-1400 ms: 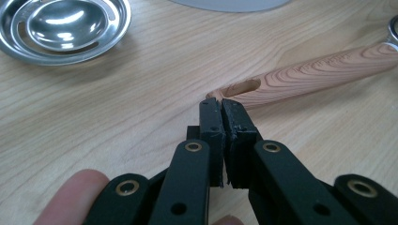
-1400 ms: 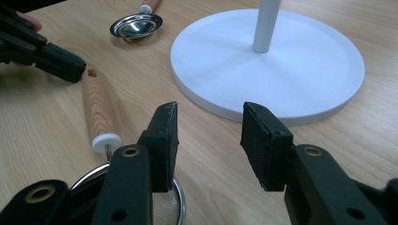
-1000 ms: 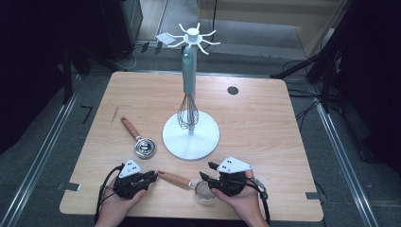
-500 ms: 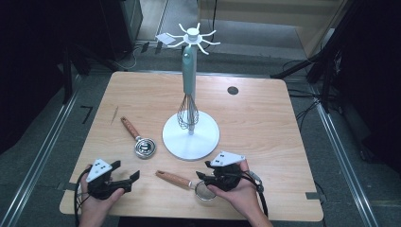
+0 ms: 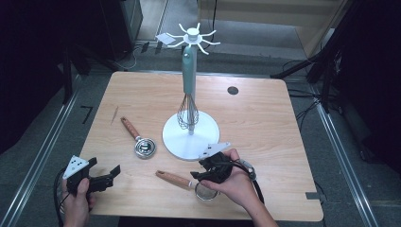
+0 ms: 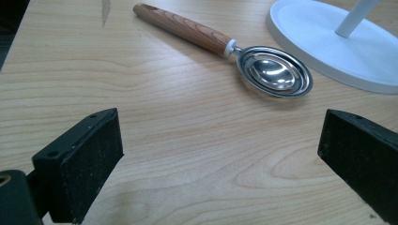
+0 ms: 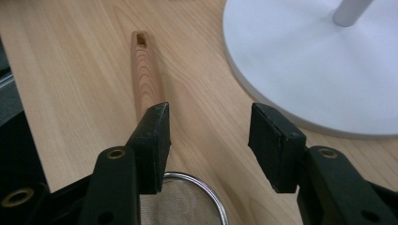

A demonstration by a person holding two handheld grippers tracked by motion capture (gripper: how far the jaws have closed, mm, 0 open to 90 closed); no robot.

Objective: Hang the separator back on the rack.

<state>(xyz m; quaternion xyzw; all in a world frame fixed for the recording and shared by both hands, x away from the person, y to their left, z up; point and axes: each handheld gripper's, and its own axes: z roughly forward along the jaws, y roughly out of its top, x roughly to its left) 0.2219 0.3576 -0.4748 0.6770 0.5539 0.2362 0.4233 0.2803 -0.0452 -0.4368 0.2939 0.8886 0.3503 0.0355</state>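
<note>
Two hand-held grippers are seen at the near edge of the table [image 5: 265, 118], and between them lies the strainer [image 5: 187, 183], its wooden handle flat on the wood and its mesh bowl tucked under the right hand. The left gripper [image 5: 105, 176] is held out at the near left corner, well apart from the strainer; its jaws have just been opening and are now spread wide, with nothing but bare tabletop between them in the left gripper view. The right gripper [image 7: 209, 140] is poised just over the strainer's rim, its jaws partly spread and, as far as can be judged, not pressed on anything; in the right gripper view the handle [image 7: 146, 75] runs away from one pad and the mesh [image 7: 183, 201] sits below. A little farther off, a measuring spoon [image 5: 138, 140] with a wooden handle is laid on the table just beside the white base of the hanging stand [image 5: 191, 137]. On that stand a whisk [image 5: 187, 111] is already hung against the post. It is judged that one utensil has been hung, while the strainer and the spoon are left to be picked up and hooked onto the arms at the top.
</note>
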